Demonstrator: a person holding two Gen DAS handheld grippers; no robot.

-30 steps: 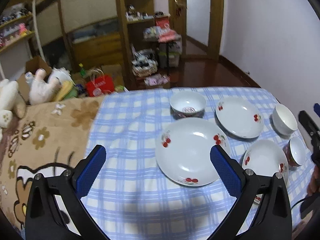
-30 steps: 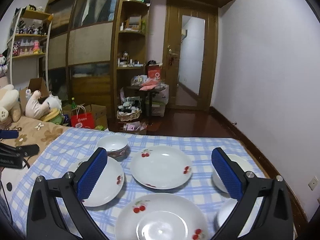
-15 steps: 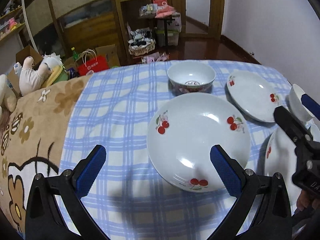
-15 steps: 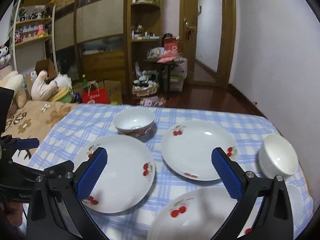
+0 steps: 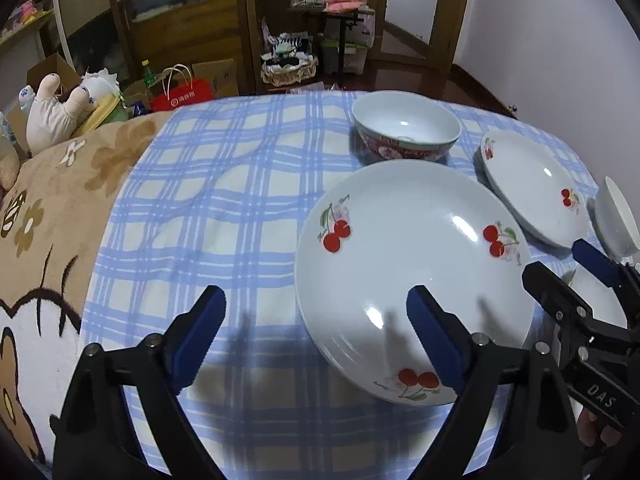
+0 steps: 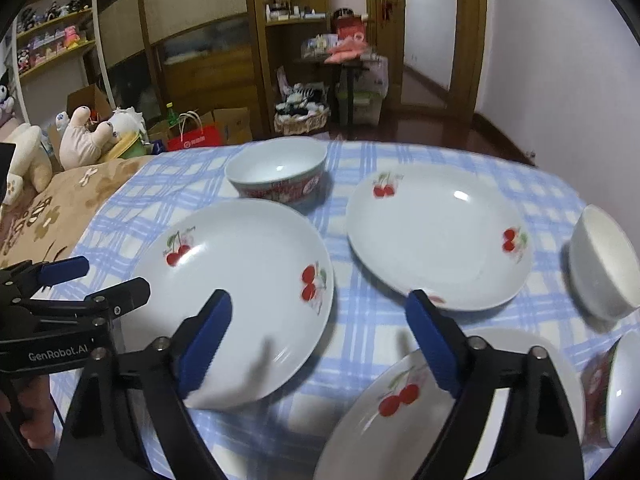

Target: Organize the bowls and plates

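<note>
A large white cherry plate lies on the blue checked cloth. Behind it stands a red-patterned bowl. A second cherry plate sits to the right, with a white bowl beyond it. A third plate and a small red bowl lie nearest. My left gripper hovers over the large plate's left rim, jaws closing, touching nothing. My right gripper hangs between the large and near plates, jaws also closing, empty.
The checked cloth covers the table. A brown patterned blanket with stuffed toys lies to the left. Shelves, boxes and a red bag stand behind the table. A white wall runs along the right.
Both grippers have come down toward the table, so the plates look larger. Their jaws stand a little narrower than before. Each gripper now shows in the other's view.
</note>
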